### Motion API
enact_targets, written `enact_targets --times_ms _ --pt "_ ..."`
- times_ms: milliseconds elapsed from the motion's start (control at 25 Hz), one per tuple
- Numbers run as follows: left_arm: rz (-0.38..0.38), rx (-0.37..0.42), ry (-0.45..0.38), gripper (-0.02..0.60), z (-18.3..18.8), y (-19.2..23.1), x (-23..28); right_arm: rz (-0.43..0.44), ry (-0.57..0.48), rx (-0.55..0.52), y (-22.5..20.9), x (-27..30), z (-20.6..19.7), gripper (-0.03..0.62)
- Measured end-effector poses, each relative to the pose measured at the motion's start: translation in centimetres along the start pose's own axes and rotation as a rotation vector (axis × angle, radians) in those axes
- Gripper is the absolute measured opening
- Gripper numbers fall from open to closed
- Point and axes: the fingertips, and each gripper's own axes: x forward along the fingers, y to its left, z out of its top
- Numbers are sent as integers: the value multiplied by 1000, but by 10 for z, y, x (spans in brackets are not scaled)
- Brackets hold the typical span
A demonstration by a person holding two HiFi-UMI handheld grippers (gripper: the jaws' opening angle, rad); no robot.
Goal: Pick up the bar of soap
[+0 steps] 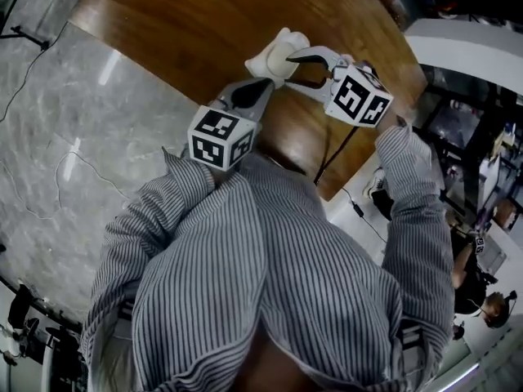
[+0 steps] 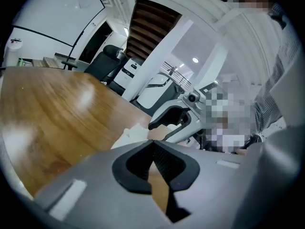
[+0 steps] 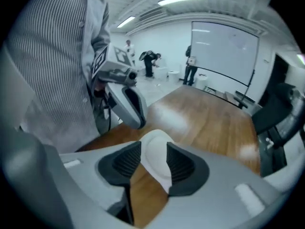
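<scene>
The white bar of soap (image 1: 274,54) lies on the brown wooden table (image 1: 188,23). My right gripper (image 1: 291,70) reaches it from the right and stands open, one finger on each side of the bar's near end. In the right gripper view the soap (image 3: 155,154) fills the gap between the dark ribbed pads (image 3: 125,162), and I see no squeeze on it. My left gripper (image 1: 266,83) is shut and empty, its tip just short of the soap on the near side. In the left gripper view the soap (image 2: 127,135) shows past the closed jaws, with the right gripper's finger (image 2: 172,116) over it.
The table's rounded edge (image 1: 359,162) runs close on the right, with a cable (image 1: 335,155) hanging over it. Grey marble floor (image 1: 57,137) lies to the left. A black office chair (image 2: 107,61) stands at the table's far side. People (image 3: 151,61) stand far off near a whiteboard (image 3: 224,49).
</scene>
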Motion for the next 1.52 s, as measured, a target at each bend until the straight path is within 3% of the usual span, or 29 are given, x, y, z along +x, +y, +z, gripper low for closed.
enact_targets --times_ms 280,440,560,760,960,1520 --pt "33 -18 -22 6 -2 2 3 155 271 -428 -8 9 -33 212" --pt "57 -35 -39 6 -3 4 4 236 330 -702 -6 18 -42 227" --pt "66 -47 -49 6 -2 9 4 271 339 -815 -10 29 -42 247" --pt "92 -64 -62 6 -4 15 -1 321 330 -893 -11 43 -39 252" --pt "106 -73 -68 6 -4 15 -1 368 336 -893 -10 42 -46 253" --pt "101 -71 -60 6 -5 20 -10 337 327 -823 -7 42 -40 253"
